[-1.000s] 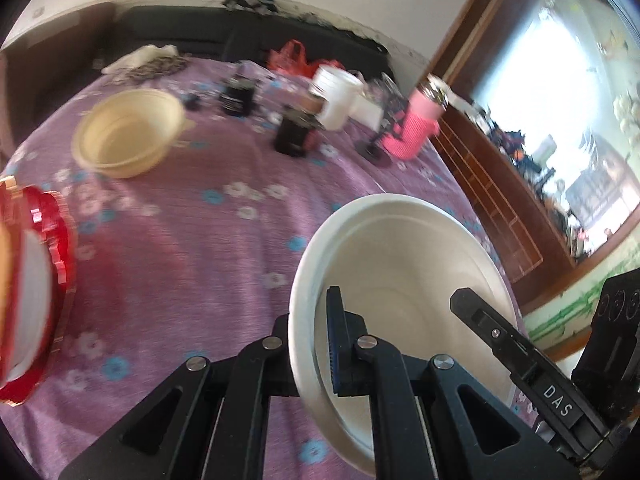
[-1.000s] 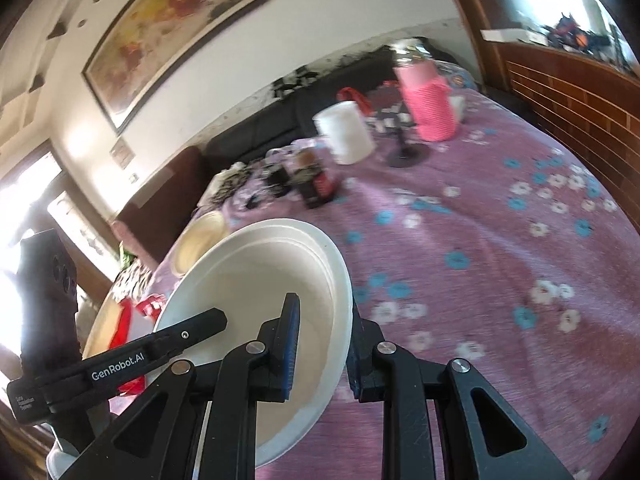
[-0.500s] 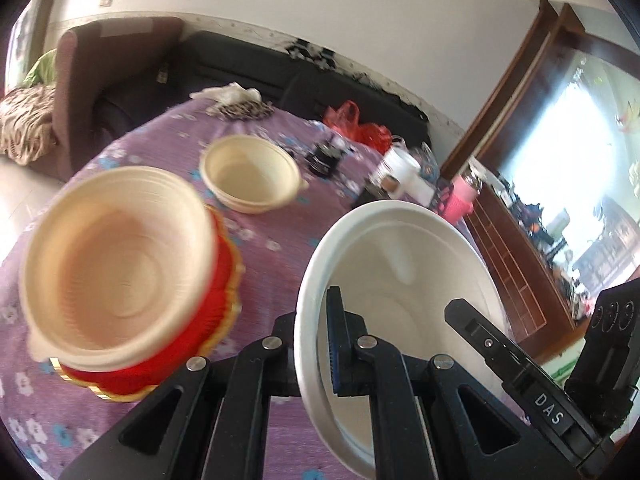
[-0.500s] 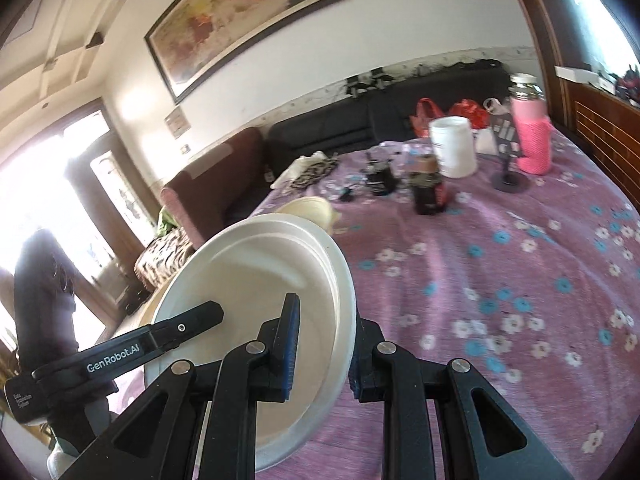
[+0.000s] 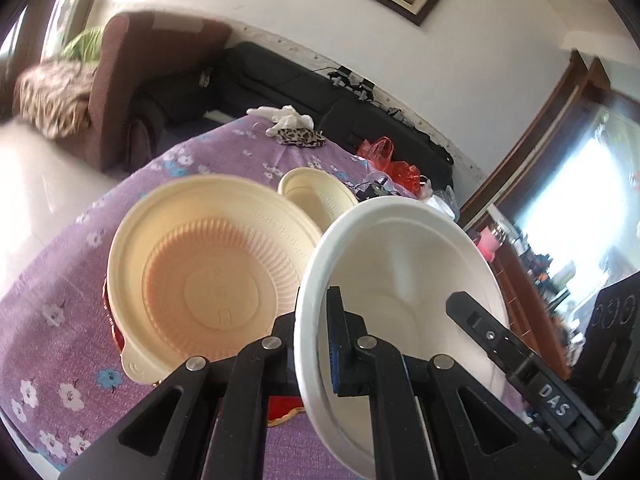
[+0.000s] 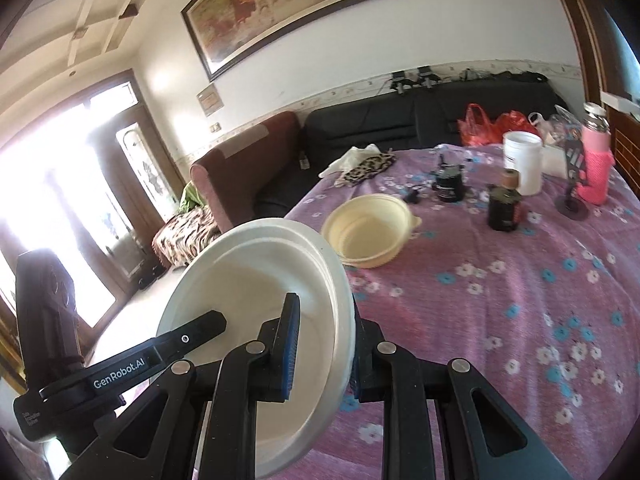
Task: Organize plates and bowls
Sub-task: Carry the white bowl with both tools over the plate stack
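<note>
A white plate (image 5: pixel 400 264) hangs tilted over the purple flowered table, held by both grippers. My left gripper (image 5: pixel 314 336) is shut on its left rim, and in the right wrist view my right gripper (image 6: pixel 324 340) is shut on the opposite rim of the white plate (image 6: pixel 256 280). Just left of the plate, a large cream bowl (image 5: pixel 208 276) sits on a red plate (image 5: pixel 110 320) that is mostly hidden beneath it. A smaller cream bowl (image 5: pixel 316 196) stands farther back, also seen as the smaller cream bowl (image 6: pixel 368 232).
Toward the back right of the table stand a white tub (image 6: pixel 522 160), a pink bottle (image 6: pixel 596 160), two dark jars (image 6: pixel 504 208) and a leopard-print cloth (image 6: pixel 368 168). The table edge (image 5: pixel 92 208) falls away at the left, with a sofa (image 5: pixel 280 80) behind.
Both grippers carried the white plate leftwards across the table. The cream bowl on the red plate came from the left edge of the view to right beside the plate.
</note>
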`<state>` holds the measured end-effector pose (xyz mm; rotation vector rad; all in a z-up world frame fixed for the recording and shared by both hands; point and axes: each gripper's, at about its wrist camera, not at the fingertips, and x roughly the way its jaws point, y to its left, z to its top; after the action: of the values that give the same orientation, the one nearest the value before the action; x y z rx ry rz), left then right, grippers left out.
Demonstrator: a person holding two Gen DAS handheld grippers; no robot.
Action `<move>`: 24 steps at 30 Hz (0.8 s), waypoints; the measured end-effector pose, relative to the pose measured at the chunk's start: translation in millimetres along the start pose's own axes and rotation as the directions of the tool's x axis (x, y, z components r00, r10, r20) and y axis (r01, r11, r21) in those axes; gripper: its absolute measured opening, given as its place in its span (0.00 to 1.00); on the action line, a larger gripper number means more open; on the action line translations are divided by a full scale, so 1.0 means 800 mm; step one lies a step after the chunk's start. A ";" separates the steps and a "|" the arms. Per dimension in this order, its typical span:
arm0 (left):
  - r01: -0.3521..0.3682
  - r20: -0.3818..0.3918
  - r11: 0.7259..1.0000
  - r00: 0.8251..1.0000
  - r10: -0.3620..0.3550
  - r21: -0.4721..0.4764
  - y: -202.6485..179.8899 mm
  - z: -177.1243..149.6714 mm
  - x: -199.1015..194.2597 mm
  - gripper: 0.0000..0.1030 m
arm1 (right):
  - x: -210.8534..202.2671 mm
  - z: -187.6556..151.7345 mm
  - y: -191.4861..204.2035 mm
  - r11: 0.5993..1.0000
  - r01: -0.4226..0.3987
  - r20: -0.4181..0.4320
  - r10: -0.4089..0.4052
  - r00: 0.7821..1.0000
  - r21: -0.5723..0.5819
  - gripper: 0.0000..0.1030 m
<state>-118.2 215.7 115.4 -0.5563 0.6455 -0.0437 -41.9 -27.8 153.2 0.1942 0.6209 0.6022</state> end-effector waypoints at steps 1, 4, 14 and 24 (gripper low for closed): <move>0.005 0.000 1.000 1.000 -0.005 -0.017 0.007 0.002 -0.002 0.07 | 0.005 0.002 0.004 1.000 -0.010 -0.006 0.010 1.000 -0.002 0.23; 0.014 0.024 0.999 1.000 -0.013 -0.045 0.023 0.009 -0.015 0.07 | 0.015 0.006 0.020 0.999 -0.029 -0.012 0.029 1.000 -0.018 0.23; -0.059 0.111 0.993 0.991 0.070 -0.101 0.070 0.030 -0.038 0.07 | 0.049 0.015 0.088 0.988 -0.037 -0.034 0.032 0.999 -0.153 0.23; -0.098 0.113 0.988 0.987 0.112 -0.121 0.096 0.039 -0.028 0.07 | 0.089 0.013 0.102 0.984 -0.046 -0.084 0.032 0.996 -0.170 0.23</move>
<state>-127.8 300.7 109.7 -0.6306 0.5617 0.1264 -27.6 80.5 155.1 0.0196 0.6411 0.7008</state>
